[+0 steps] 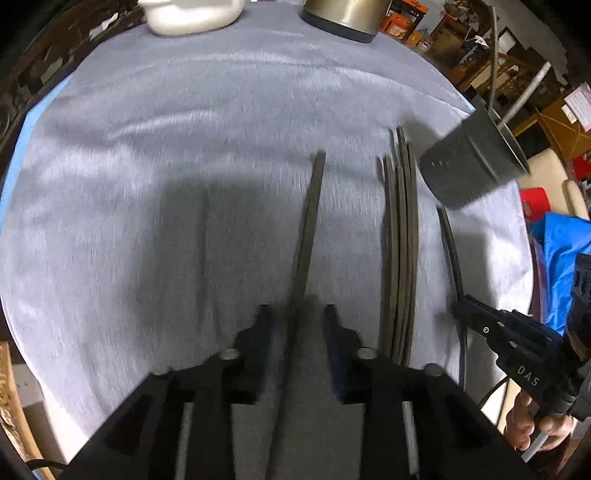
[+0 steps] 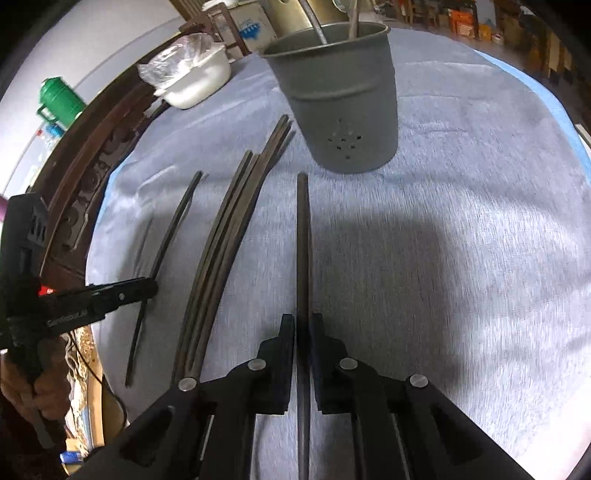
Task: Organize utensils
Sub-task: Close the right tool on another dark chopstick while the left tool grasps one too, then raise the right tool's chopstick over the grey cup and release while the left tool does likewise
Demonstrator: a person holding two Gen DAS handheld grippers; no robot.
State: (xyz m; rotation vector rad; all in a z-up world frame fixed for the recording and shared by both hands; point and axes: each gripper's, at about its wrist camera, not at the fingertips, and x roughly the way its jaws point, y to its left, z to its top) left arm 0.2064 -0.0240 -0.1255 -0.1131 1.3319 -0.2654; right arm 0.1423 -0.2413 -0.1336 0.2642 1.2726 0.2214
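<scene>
A grey perforated utensil holder (image 2: 343,99) stands on the grey cloth with two utensil handles inside; it also shows in the left wrist view (image 1: 472,162). My right gripper (image 2: 303,321) is shut on a dark chopstick (image 2: 303,236) that points toward the holder. My left gripper (image 1: 297,314) is open, its fingers either side of a single dark chopstick (image 1: 310,221) without gripping it. A bundle of several dark chopsticks (image 1: 400,240) lies between the two grippers, also in the right wrist view (image 2: 225,236). The left gripper also shows in the right wrist view (image 2: 122,291).
A white lidded dish (image 2: 192,81) and a metal pot (image 1: 343,14) stand at the table's far side. A green jug (image 2: 59,99) stands beyond the dark carved table edge (image 2: 74,192). A blue cloth edge (image 1: 22,140) borders the grey cloth.
</scene>
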